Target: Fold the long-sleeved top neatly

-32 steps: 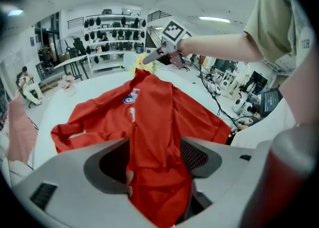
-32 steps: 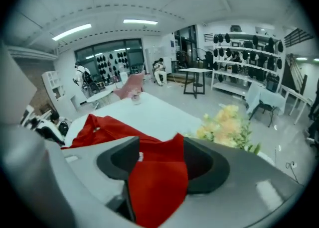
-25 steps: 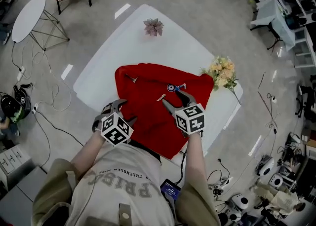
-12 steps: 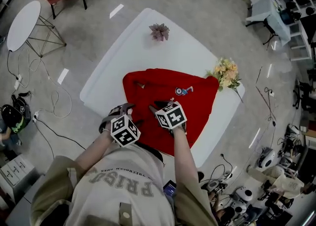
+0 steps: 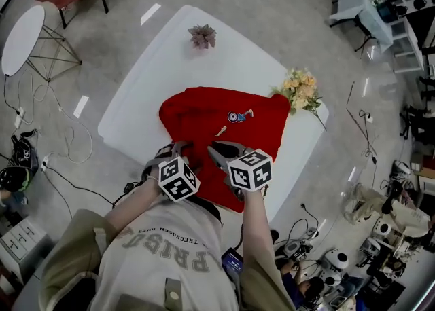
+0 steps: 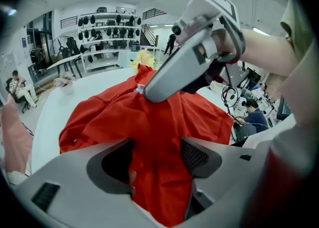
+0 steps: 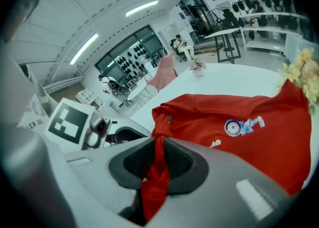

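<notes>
head view: the red long-sleeved top (image 5: 224,123) lies spread on the white tabletop (image 5: 224,65), one edge toward me, with the left hand-held gripper (image 5: 178,148) just beside the right hand-held gripper (image 5: 213,148) over that edge. left gripper view: jaws wide, red cloth lying between them but unpinched. right gripper view: these jaws have just been closing and now pinch a thin ridge of the cloth. i judge this as gathering the near edge for a fold — i'd clamp the left at a matching depth, then lift both evenly so the edge runs straight.
</notes>
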Available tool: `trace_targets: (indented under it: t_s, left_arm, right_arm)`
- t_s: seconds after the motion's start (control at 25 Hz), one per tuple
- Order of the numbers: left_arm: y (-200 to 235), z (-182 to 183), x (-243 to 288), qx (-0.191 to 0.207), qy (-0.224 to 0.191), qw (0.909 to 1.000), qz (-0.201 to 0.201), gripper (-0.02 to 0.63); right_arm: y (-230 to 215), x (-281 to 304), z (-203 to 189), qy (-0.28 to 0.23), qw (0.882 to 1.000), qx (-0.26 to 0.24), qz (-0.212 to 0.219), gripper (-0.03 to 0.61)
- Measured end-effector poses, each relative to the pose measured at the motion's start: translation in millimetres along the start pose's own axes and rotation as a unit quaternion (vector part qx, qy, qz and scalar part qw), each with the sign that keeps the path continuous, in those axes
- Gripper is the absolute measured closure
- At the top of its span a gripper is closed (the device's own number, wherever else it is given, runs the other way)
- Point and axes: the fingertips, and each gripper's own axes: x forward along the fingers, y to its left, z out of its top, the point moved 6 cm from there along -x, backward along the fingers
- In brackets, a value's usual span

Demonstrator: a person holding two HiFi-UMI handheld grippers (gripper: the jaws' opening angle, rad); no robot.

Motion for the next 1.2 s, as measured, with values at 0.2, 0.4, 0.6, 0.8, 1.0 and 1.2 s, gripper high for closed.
trace_targets:
  t_s: [0.2,0.4,0.6,0.8,1.0,1.2]
  left_arm:
    - [-41.6,23.7,8.3,0.035,0.004,0.9993,-0.013,0.313]
    - [-79.4,39.0,4.3,0.037,0.012,0.9988,-0.031,0.313]
    - [-107.9,44.6,19.4,0.016,0.026,0.9994,-0.017,0.313]
    - [-96.7,38.9,22.6,-0.031,0.033,0.9985,0.030,0.313]
    - [-62.4,27.8,9.7,-0.054,0.031,0.9951,0.077,0.313]
    - [-19.5,27.0,5.9,0.023,0.044,0.9930,0.107,0.311]
  right_arm:
    - [1.0,-42.5,-21.0,-0.013,0.999,0.020,0.025,0.522]
    - [-6.2,-87.0,-52.4,-0.022,0.998,0.040,0.052,0.523]
    - [-33.4,-121.8,-104.9,-0.003,0.997,0.063,0.033,0.523]
    - [-75.1,-124.0,-147.0,0.027,0.998,0.014,-0.062,0.523]
    - [-74.8,-123.7,-149.0,0.029,0.985,-0.106,-0.132,0.285]
    - [-31.7,-102.5,-145.9,0.060,0.972,-0.200,-0.104,0.282]
